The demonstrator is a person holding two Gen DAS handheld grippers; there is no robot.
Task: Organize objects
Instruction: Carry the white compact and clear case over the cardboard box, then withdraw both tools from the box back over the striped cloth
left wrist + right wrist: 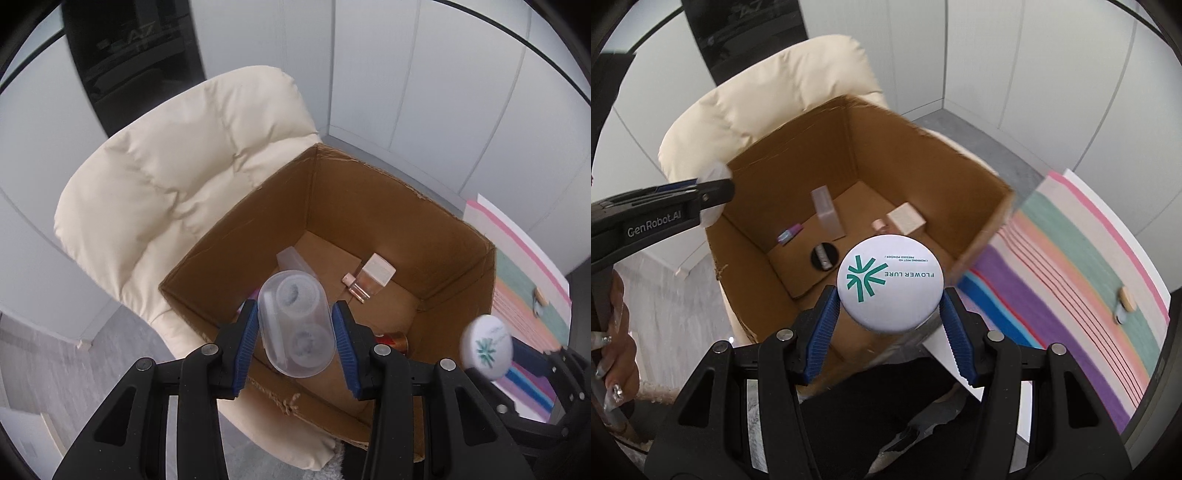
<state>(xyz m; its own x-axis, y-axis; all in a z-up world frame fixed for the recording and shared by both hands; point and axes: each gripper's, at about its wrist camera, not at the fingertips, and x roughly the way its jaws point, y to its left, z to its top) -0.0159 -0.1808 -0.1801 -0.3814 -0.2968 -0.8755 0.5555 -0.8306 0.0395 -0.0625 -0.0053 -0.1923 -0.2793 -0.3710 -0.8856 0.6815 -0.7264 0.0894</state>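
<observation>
Right now you're holding your left gripper [295, 332] over the open cardboard box [369, 206], its blue pads [246, 347] clamped on a clear contact lens case [295, 328], oval, with two round wells showing through the plastic. The case is hanging above the box's near-left side, not touching the cardboard. Your right gripper [888, 306] is gripping a white round compact [890, 282] with a green star logo and "FLOWER LURE" printed on it, pads tight on both edges; it's hovering over the box's near rim. In the left wrist view that compact is showing blurred at the right, beside the box wall.

Inside the box you're seeing a frosted rectangular case [827, 214] standing upright near the back, a small pink and purple tube [788, 233] lying left of it, a black round item [823, 256] flat on the floor, and a cream cube-capped bottle [905, 218] with a small pink piece [878, 224] beside it. The box is sitting on a cream padded chair [166, 192]. A striped mat [1071, 277] is lying to the right, with a small item [1124, 301] on it, too small to tell.
</observation>
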